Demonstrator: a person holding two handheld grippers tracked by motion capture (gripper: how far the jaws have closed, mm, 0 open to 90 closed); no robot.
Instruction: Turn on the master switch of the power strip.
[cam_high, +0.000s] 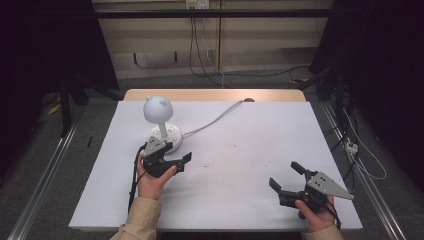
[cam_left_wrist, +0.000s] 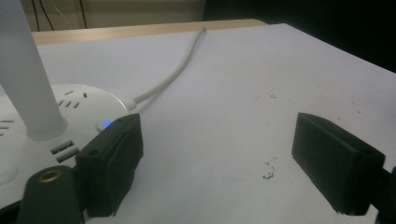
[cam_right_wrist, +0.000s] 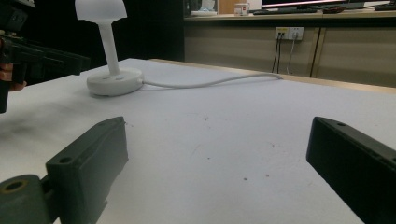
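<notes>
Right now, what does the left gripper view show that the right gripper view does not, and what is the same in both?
The left gripper view shows the lamp base close up: socket slots, two USB ports and a lit blue button just beyond one jaw. The right gripper view shows the lamp's white shade, the left gripper beside the lamp, and wall sockets behind the table. Both show the white tabletop, the lamp's stem, its white cable, and their own jaws standing wide apart with nothing between them.

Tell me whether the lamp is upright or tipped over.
Upright. The lamp stands on its round base, stem vertical with the shade on top; the right gripper view shows the base flat on the table.
</notes>
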